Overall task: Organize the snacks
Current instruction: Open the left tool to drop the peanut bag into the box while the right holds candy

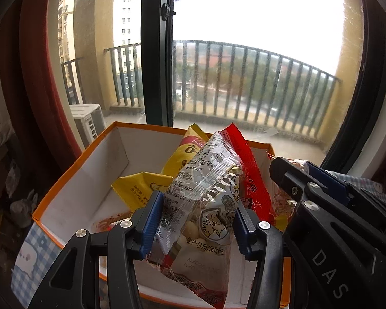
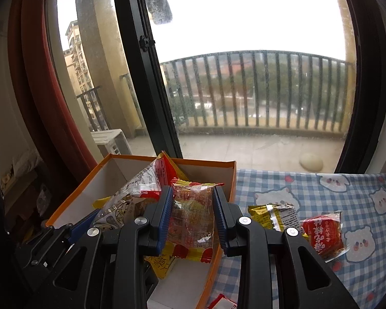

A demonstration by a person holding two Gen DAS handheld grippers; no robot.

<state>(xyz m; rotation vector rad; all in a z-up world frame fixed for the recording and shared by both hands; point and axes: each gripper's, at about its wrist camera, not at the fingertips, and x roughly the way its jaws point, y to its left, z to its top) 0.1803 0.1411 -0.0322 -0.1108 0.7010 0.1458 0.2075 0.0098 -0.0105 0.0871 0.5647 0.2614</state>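
Note:
An orange-rimmed white box (image 1: 72,180) holds yellow (image 1: 141,188) and red (image 1: 247,159) snack packets. My left gripper (image 1: 196,221) is shut on a clear packet of white candies (image 1: 205,206), held upright over the box. My right gripper (image 2: 193,213) is shut on a clear red-and-yellow packet (image 2: 193,213) over the box's right side (image 2: 231,177); it also shows at the right of the left wrist view (image 1: 321,206). The left gripper's packet also shows in the right wrist view (image 2: 131,195).
On the blue checked cloth (image 2: 321,190) right of the box lie a yellow packet (image 2: 272,216) and a red packet (image 2: 324,234). Another packet's corner (image 2: 222,302) lies at the bottom edge. A window with a dark frame (image 2: 151,97) stands behind the box.

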